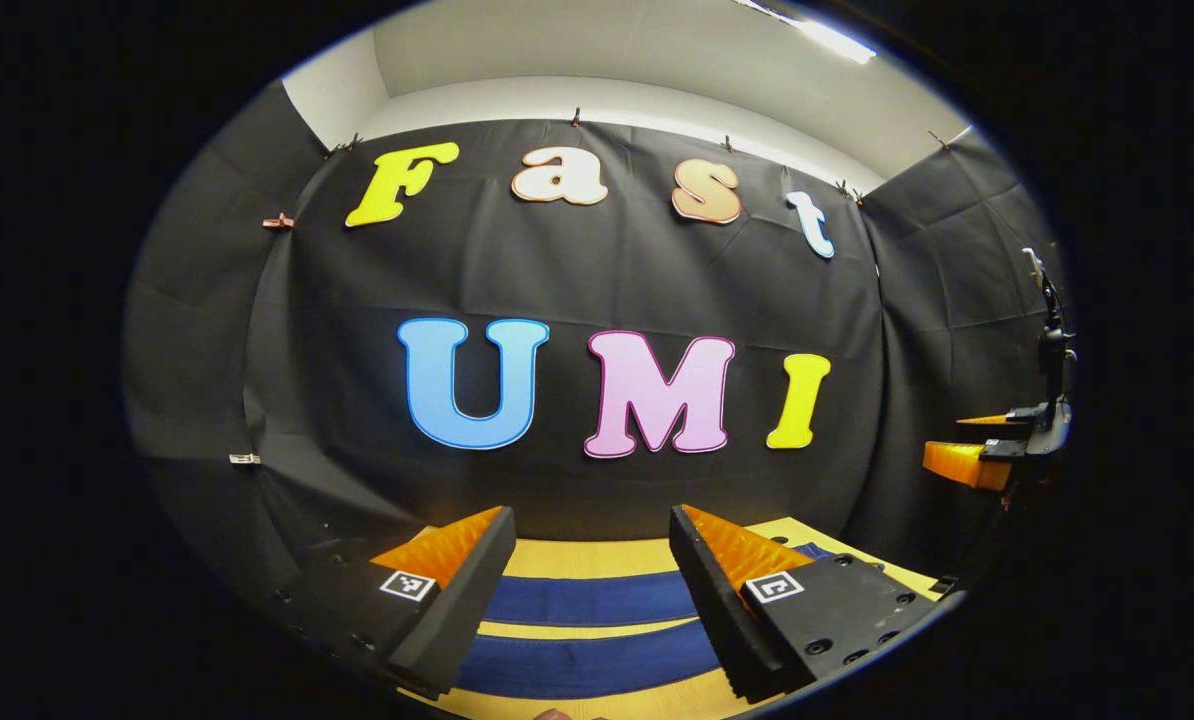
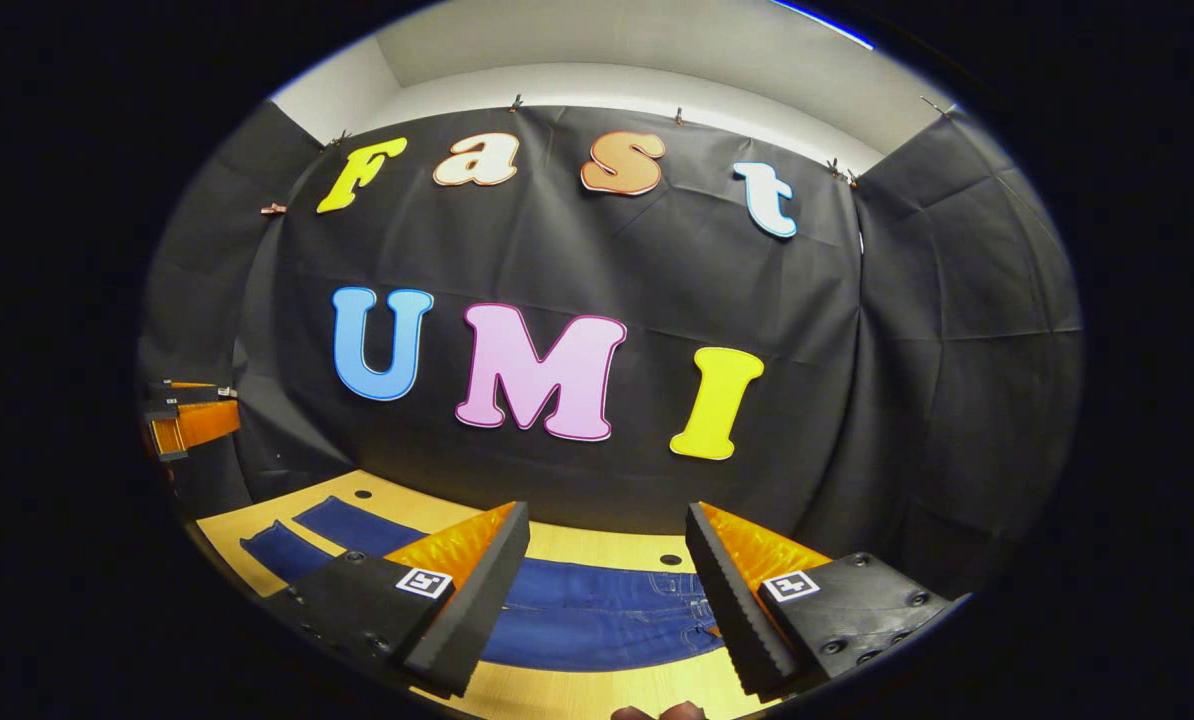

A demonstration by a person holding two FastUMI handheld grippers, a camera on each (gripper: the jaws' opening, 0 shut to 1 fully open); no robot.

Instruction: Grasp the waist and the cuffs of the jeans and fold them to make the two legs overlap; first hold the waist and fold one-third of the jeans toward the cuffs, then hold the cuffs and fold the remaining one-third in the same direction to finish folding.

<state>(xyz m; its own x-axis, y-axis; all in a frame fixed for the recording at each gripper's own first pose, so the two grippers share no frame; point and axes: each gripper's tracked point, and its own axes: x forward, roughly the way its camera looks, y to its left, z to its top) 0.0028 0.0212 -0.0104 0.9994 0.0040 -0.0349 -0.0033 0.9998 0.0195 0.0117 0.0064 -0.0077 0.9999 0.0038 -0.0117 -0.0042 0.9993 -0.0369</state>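
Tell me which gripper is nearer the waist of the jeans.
Right. The right gripper hangs open above the waist of the jeans. The left gripper hangs open over the two legs, toward the cuff end.

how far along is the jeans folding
Nothing looks done: the jeans lie flat on the table, legs apart side by side. In hand: nothing; the left gripper and right gripper hang open above them. Left: overlapping the legs and both third folds.
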